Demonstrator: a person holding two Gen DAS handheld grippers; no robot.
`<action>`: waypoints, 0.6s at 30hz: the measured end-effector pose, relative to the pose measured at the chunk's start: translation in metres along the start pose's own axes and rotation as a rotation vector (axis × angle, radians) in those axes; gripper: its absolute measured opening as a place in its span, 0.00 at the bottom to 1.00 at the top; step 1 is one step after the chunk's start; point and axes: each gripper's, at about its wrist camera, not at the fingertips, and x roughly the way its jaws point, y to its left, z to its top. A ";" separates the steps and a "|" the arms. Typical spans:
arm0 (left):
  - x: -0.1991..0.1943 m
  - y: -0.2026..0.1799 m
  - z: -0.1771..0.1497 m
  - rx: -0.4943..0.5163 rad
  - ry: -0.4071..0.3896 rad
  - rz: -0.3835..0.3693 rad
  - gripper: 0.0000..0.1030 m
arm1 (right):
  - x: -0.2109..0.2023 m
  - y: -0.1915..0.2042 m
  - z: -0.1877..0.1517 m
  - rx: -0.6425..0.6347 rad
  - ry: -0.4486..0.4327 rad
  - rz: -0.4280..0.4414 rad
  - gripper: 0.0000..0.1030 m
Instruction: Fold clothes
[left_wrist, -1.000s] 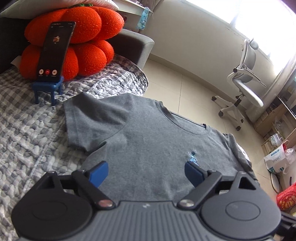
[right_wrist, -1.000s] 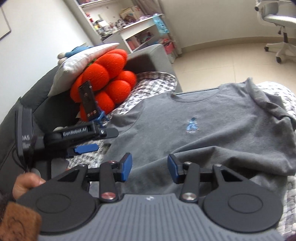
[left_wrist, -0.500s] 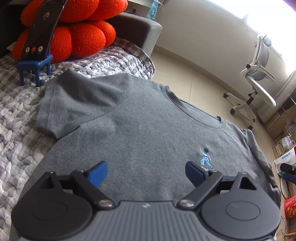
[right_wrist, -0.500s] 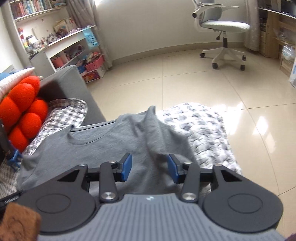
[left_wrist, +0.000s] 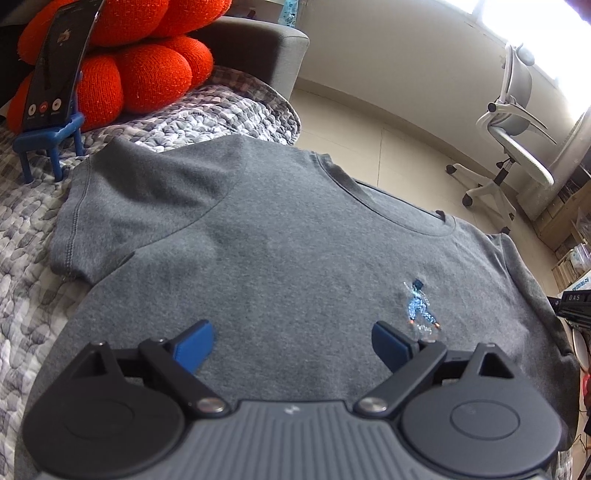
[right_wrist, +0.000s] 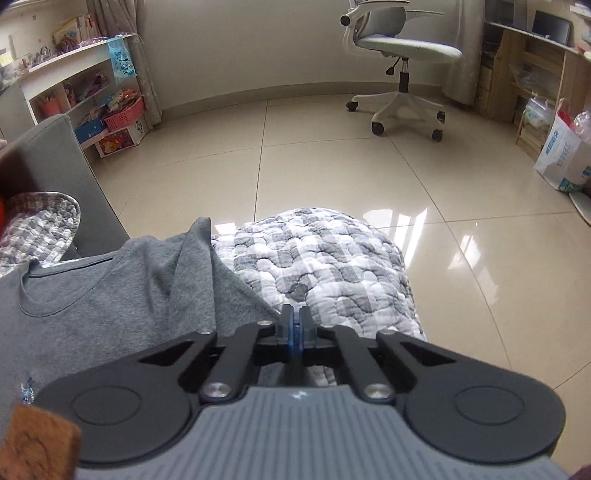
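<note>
A grey T-shirt (left_wrist: 280, 251) with a small blue figure print lies face up on a grey-and-white quilt (left_wrist: 33, 288). My left gripper (left_wrist: 293, 341) is open and empty, hovering over the shirt's chest. In the right wrist view the shirt (right_wrist: 103, 295) fills the lower left, with its sleeve rumpled upward. My right gripper (right_wrist: 294, 325) is shut at the sleeve's edge by the quilt (right_wrist: 332, 266); whether cloth is pinched between the pads cannot be seen.
A phone (left_wrist: 59, 66) stands on a small blue stand (left_wrist: 48, 136) in front of an orange cushion (left_wrist: 147, 74) at the sofa's back. A white office chair (right_wrist: 399, 55) stands on the tiled floor (right_wrist: 369, 166). Shelves (right_wrist: 81, 92) and bags line the walls.
My right gripper swung right to the shirt's sleeve edge and closed from open. My left gripper moved forward over the shirt's chest and stayed open.
</note>
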 end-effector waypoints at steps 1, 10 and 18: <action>0.000 0.000 0.000 0.000 0.001 -0.001 0.91 | -0.002 0.001 0.002 -0.020 -0.012 -0.026 0.01; 0.001 0.001 0.005 -0.026 0.013 -0.013 0.91 | -0.001 -0.018 0.025 -0.086 -0.081 -0.247 0.01; -0.001 0.019 0.033 0.035 -0.007 -0.010 0.91 | 0.008 -0.005 0.027 -0.094 -0.047 -0.195 0.15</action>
